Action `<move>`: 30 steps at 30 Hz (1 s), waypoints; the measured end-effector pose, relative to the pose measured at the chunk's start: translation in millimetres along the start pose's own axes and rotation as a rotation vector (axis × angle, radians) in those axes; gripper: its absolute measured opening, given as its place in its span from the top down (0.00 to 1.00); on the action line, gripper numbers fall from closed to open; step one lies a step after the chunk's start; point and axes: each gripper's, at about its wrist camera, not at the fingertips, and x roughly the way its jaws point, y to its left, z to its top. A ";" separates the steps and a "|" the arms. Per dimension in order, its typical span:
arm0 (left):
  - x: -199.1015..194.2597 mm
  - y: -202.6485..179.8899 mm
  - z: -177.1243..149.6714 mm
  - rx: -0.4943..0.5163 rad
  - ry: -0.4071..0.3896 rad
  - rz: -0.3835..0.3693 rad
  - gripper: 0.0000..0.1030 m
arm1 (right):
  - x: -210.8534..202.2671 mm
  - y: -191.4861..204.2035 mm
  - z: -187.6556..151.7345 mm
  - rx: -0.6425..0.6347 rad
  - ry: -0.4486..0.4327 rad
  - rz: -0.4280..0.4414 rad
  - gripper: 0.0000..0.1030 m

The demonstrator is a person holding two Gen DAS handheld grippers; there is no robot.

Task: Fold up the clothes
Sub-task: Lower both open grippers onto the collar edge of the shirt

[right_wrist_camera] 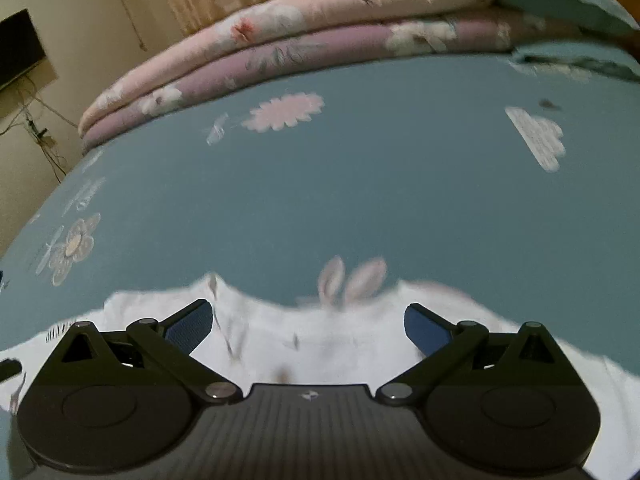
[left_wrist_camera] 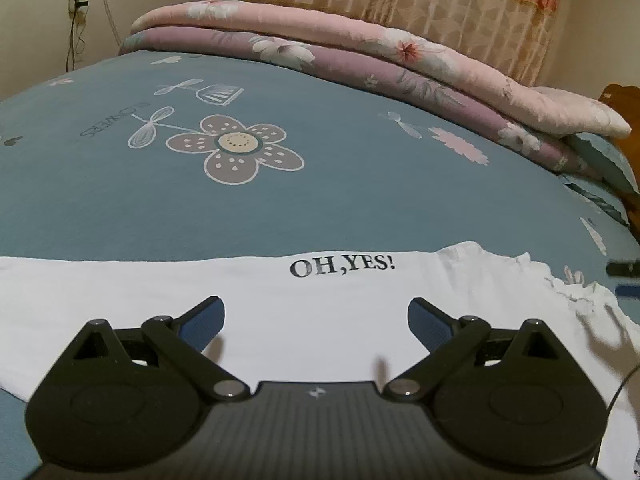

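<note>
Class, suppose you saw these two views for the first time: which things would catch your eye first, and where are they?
The white T-shirt printed "OH,YES!" lies flat across the near edge of the blue flowered bedsheet. Both grippers, left and right, hover over it with jaws wide apart. Behind, folded pink and purple quilts are stacked.

The white garment (left_wrist_camera: 280, 320) carries "OH,YES!" in black serif capitals, printed near its far edge, at about twelve o'clock from the left tongs. On the blue bed sheet (left_wrist_camera: 320, 200) the word "FLOWERS" stands in thin dark letters, upside down, at about nine o'clock from the big printed flower. In the right wrist view a dark print at the garment's nine-o'clock edge is too blurred to read.
</note>
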 end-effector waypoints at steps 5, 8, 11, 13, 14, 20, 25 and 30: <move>-0.2 -8.2 0.7 0.025 -0.001 -0.016 0.05 | 7.7 -17.1 -13.1 0.030 0.051 -0.037 0.00; 1.9 -13.7 -0.2 0.051 0.009 -0.009 0.05 | 19.2 -18.6 -4.9 0.014 0.017 -0.096 0.00; 1.5 -17.7 -1.0 0.072 0.015 -0.013 0.05 | 11.5 -10.0 4.8 0.042 0.016 -0.111 0.00; -1.4 -19.1 -0.4 0.075 0.010 -0.029 0.05 | -4.2 7.4 0.0 -0.020 0.024 -0.067 0.00; -3.0 -20.1 -0.1 0.075 0.005 -0.037 0.05 | -13.7 18.0 -4.7 -0.062 0.031 -0.044 0.00; -9.2 -30.6 0.6 0.091 -0.011 -0.071 0.05 | -73.3 67.7 -45.7 -0.247 0.073 0.065 0.00; -14.4 -46.1 -1.4 0.129 -0.019 -0.099 0.05 | -101.3 71.0 -85.9 -0.231 0.119 0.102 0.00; -18.1 -61.3 -3.8 0.172 -0.025 -0.118 0.05 | -113.3 50.8 -134.0 -0.149 0.146 0.063 0.00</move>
